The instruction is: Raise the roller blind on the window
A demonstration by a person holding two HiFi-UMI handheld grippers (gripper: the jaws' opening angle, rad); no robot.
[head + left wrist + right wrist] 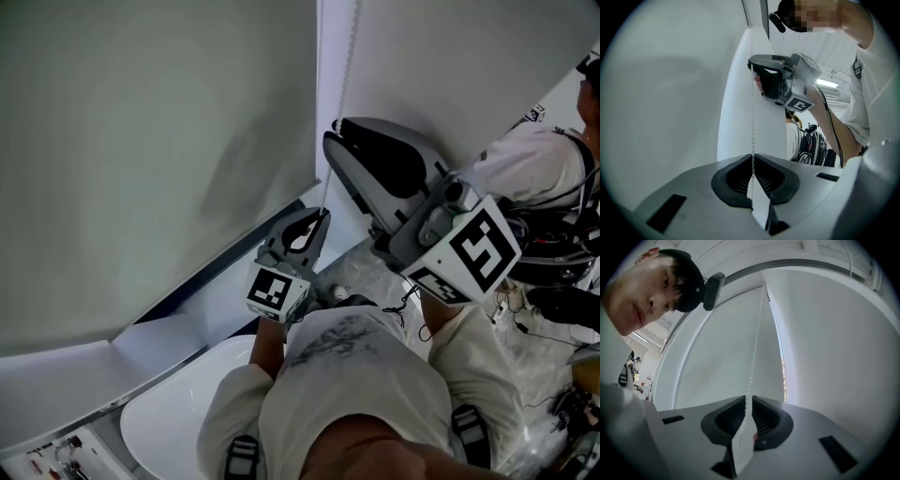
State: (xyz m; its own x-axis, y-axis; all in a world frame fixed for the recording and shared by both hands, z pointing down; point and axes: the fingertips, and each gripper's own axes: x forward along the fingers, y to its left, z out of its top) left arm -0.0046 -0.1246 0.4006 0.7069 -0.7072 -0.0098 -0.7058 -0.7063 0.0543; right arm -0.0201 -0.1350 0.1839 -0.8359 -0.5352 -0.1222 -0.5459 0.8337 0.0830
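Chain [348, 56] work at right edge of blind [141, 141]. Pinching chain low down with left tool [753, 157], tips pressing together on the beads. Bracketing same chain farther up with right tool [746, 400], jaws standing narrowly apart, beads running through the gap without clearly touching either pad. Holding chain straight between both tools. Leaving blind hanging lowered across the window at left, bottom edge sitting near the white ledge [187, 323].
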